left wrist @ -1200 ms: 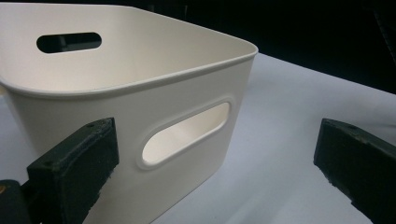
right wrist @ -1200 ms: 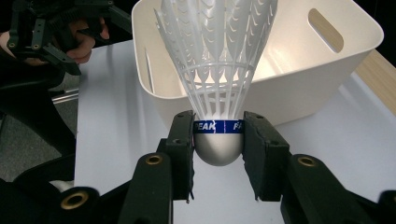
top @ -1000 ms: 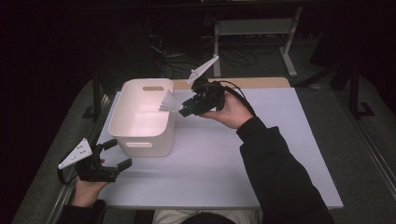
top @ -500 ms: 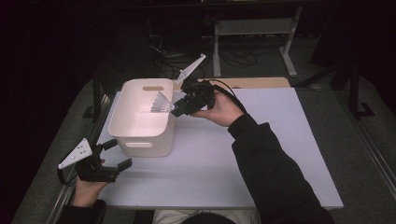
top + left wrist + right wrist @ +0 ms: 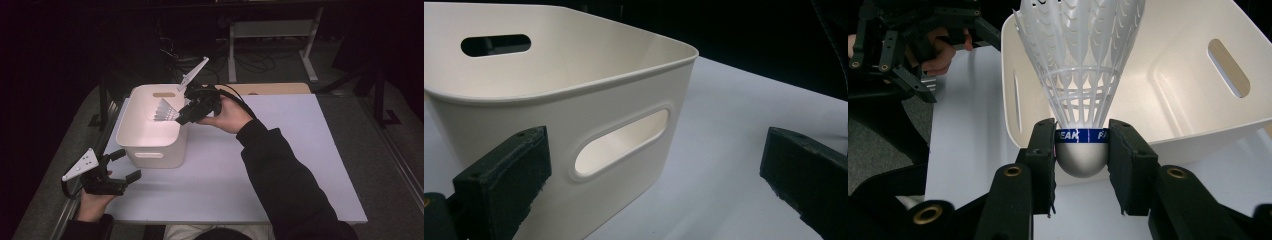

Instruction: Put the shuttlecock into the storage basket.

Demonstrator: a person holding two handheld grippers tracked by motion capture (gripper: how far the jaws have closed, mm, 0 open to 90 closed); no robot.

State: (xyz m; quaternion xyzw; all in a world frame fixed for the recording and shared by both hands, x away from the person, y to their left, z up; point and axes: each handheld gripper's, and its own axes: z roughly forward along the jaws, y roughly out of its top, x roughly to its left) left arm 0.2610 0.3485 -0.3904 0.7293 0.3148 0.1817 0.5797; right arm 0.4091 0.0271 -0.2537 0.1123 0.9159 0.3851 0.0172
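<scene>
One tool (image 5: 181, 119) carried shuttlecock (image 5: 164, 111) leftward, now over bin (image 5: 150, 150).

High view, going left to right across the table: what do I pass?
Left tool → white bin → shuttlecock → right tool → right hand → bare white table.

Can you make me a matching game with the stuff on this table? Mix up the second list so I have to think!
Things:
1. shuttlecock
2. white bin
3. left gripper
4. right gripper

States:
A. open, near the table's front edge
B. shut on the rounded base
C. held over the bin's rim
D. stands on the white table, with a handle slot in its wall

Pairs: 1-C, 2-D, 3-A, 4-B
</scene>
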